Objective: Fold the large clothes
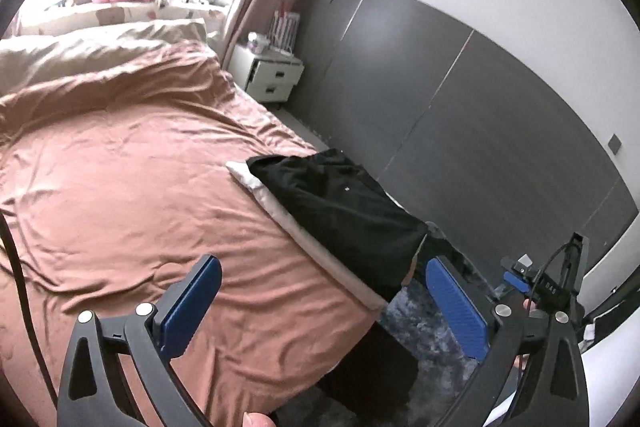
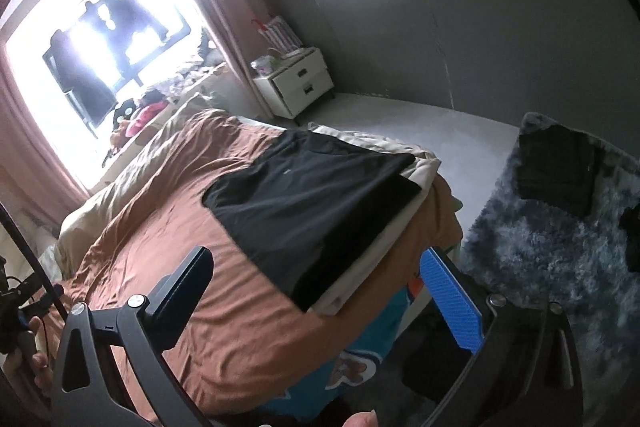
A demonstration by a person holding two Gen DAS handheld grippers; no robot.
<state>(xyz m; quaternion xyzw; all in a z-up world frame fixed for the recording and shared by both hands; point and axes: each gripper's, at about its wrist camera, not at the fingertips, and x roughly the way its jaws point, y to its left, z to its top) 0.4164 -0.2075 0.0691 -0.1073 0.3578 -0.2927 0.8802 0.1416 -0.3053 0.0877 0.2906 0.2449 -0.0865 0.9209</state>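
Black cloth, thin and limp by the look of it: the garment (image 2: 316, 203) is lying flat near the right edge of the bed (image 1: 120, 155), spread over a folded pale sheet (image 2: 352, 291) that is sitting on the brown cover. It is looking light and soft, so it is likely going to sag and drape from any pinch, and one gripper alone would probably let it bunch. My judgement is that the near corners or the near hem are offering the best hold, one per gripper, pinching only the black layer and not the sheet beneath.

The left gripper (image 1: 320, 301) is hovering above the cover with its jaws spread wide, holding nothing. The right gripper (image 2: 320, 291) is likewise wide open and empty, hanging over the bed's near corner. More dark clothes (image 2: 556, 171) are lying on the shaggy rug (image 2: 540, 259) beside the bed.
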